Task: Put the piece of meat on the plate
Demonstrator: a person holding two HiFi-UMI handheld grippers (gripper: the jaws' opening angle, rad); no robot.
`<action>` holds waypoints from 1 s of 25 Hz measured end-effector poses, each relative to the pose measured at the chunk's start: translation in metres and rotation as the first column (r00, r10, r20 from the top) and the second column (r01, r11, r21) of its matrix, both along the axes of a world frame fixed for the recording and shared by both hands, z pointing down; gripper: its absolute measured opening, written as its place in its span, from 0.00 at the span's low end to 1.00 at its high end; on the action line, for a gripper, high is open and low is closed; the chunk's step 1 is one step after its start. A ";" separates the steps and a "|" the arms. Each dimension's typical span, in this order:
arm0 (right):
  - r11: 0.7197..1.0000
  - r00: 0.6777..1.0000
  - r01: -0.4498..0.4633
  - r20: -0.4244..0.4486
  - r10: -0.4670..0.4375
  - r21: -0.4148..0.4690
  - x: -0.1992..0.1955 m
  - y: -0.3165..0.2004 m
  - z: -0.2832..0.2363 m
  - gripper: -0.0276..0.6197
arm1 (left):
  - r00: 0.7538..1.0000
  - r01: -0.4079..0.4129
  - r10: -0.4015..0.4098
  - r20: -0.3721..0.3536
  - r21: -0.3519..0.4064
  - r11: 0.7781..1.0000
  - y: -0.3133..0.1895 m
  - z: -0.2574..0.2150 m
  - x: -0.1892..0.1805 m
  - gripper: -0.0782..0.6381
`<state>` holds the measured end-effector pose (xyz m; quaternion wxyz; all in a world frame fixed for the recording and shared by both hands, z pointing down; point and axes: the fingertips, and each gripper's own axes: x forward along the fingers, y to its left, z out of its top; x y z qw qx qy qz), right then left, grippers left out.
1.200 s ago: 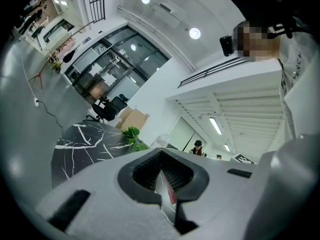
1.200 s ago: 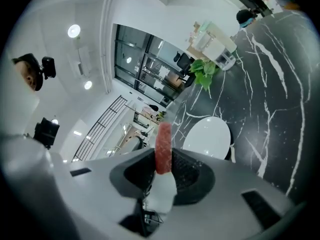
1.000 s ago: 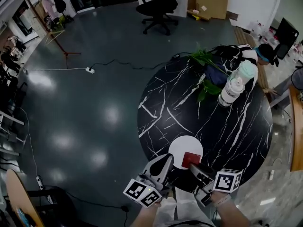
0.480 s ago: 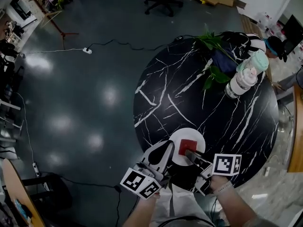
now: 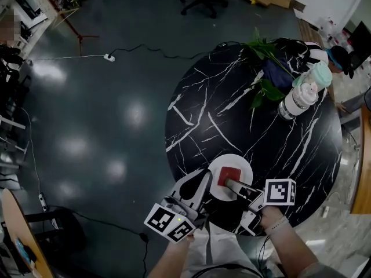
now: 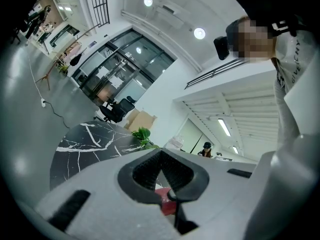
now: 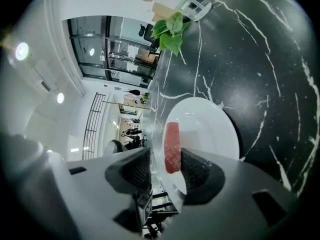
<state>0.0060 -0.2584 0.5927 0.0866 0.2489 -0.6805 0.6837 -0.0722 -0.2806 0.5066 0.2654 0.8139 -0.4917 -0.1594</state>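
The piece of meat (image 5: 231,175) lies on the white plate (image 5: 244,166), which sits close to the round table's (image 5: 261,126) near edge, right by the person. The right gripper (image 5: 227,183) has its jaws opening around the meat, and from where I stand the pads no longer seem to pinch it. The left gripper (image 5: 204,175) hangs just beside the plate's rim, jaws closed on nothing. My worry is that the meat clings to a pad and gets dragged off as the gripper backs out. A knock from either gripper could also slide the plate toward that edge.
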 end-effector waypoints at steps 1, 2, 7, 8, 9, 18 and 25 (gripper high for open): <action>1.000 1.000 0.001 0.007 -0.001 -0.013 0.000 0.001 -0.001 0.33 | 1.000 0.002 -0.002 0.000 0.001 1.000 0.001 -0.001 -0.001 0.12; 1.000 1.000 -0.001 0.021 0.002 -0.026 -0.001 0.002 -0.003 0.40 | 1.000 0.005 -0.005 -0.001 0.002 1.000 0.002 -0.002 -0.002 0.12; 0.993 0.986 -0.050 0.153 0.066 -0.109 -0.007 0.003 -0.021 0.48 | 1.000 0.014 -0.014 -0.003 0.006 1.000 0.008 -0.007 -0.004 0.12; 0.992 0.985 -0.054 0.158 0.072 -0.115 -0.007 0.003 -0.024 0.49 | 1.000 0.016 -0.016 -0.005 0.007 1.000 0.009 -0.008 -0.004 0.12; 0.992 0.987 -0.053 0.147 0.069 -0.111 -0.005 0.002 -0.025 0.50 | 1.000 0.017 -0.017 -0.006 0.008 1.000 0.011 -0.009 -0.005 0.12; 0.926 0.919 0.326 -0.293 -0.264 0.189 0.009 0.013 -0.007 0.52 | 1.000 0.012 -0.012 -0.014 0.014 1.000 0.021 -0.014 -0.002 0.12; 0.766 0.785 0.542 -0.534 -0.314 0.346 0.011 0.008 -0.023 0.52 | 1.000 0.007 -0.007 -0.014 0.012 1.000 0.027 -0.017 -0.003 0.12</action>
